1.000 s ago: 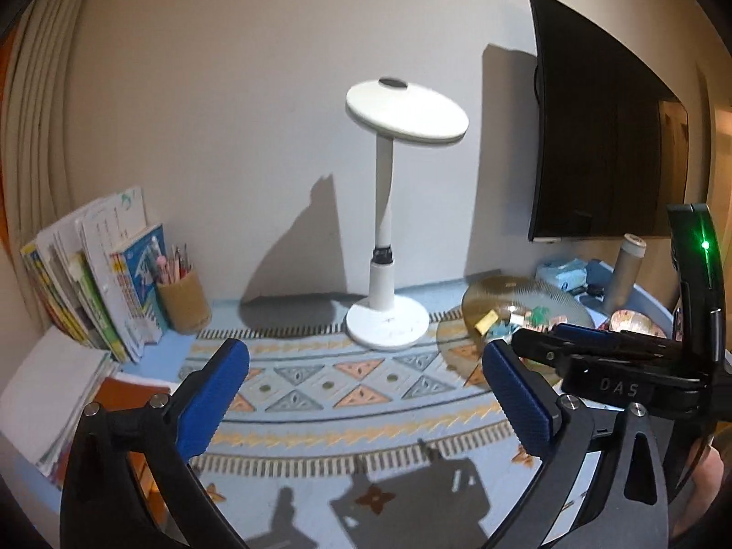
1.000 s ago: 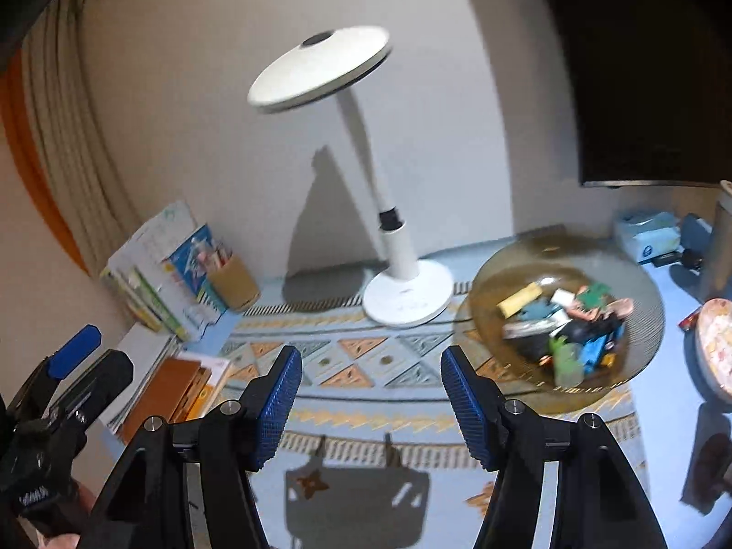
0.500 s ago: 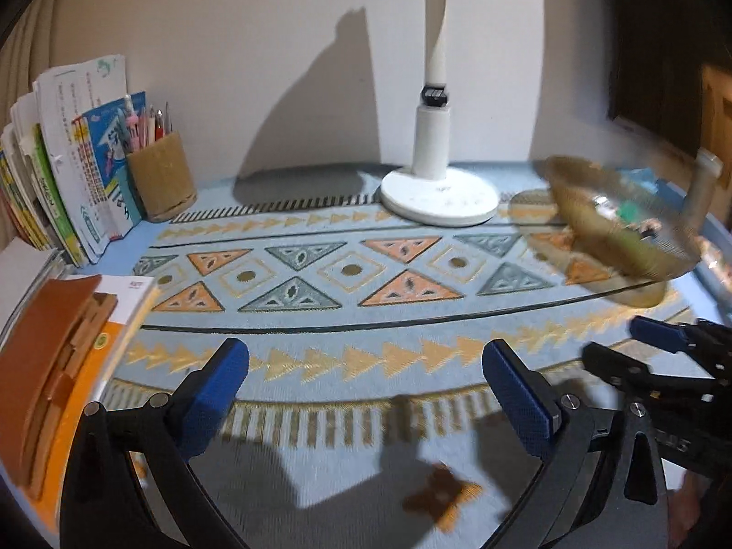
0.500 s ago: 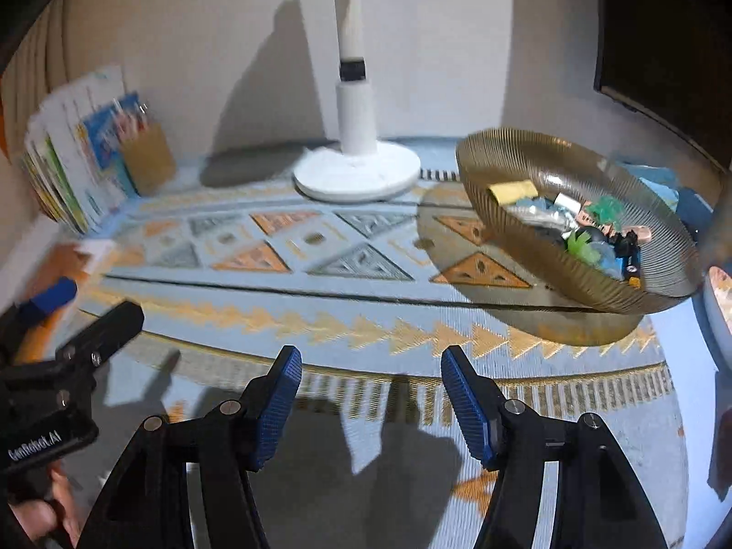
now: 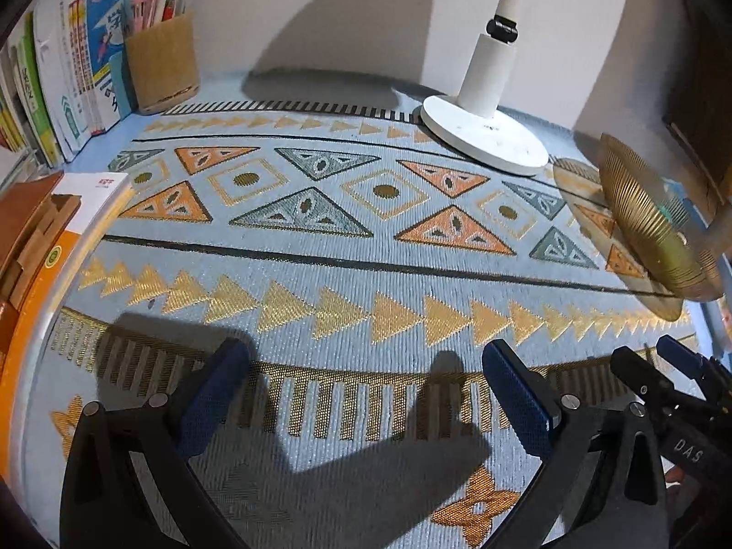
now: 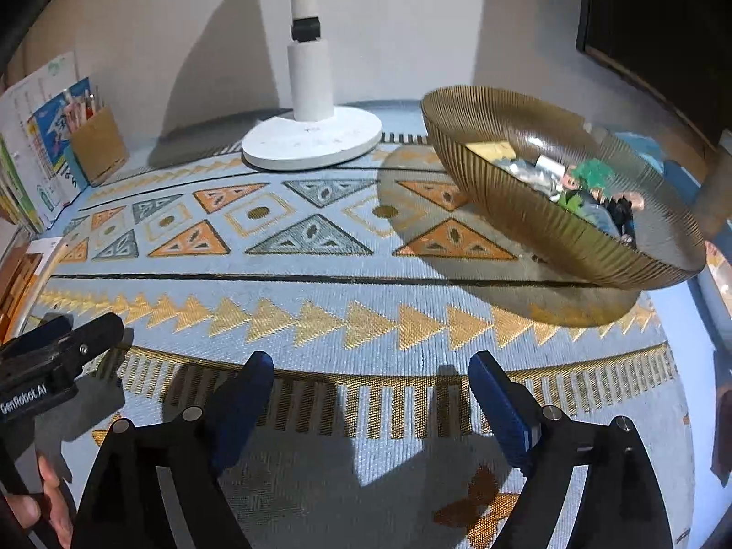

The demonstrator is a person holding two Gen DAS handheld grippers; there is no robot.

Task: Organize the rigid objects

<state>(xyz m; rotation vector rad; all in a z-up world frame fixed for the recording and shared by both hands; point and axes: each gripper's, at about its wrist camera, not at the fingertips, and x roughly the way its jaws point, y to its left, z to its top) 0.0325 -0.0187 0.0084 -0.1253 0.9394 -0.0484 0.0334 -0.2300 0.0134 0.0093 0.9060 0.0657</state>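
Both grippers hover empty, left gripper (image 5: 366,393) wide, right gripper (image 6: 370,393) opening, so reaching right for the toy-filled amber bowl (image 6: 540,228) could tip it.

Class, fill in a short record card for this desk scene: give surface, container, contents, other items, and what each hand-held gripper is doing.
Surface: patterned blue mat
Container: ribbed amber glass bowl, at the mat's right end
Contents: small mixed items, hard to identify
Lamp: white lamp base, at the mat's far edge
Left side: pen holder, upright books
Left hand-held gripper: open, nothing between its fingers
Right hand-held gripper: jaws opening, nothing between them
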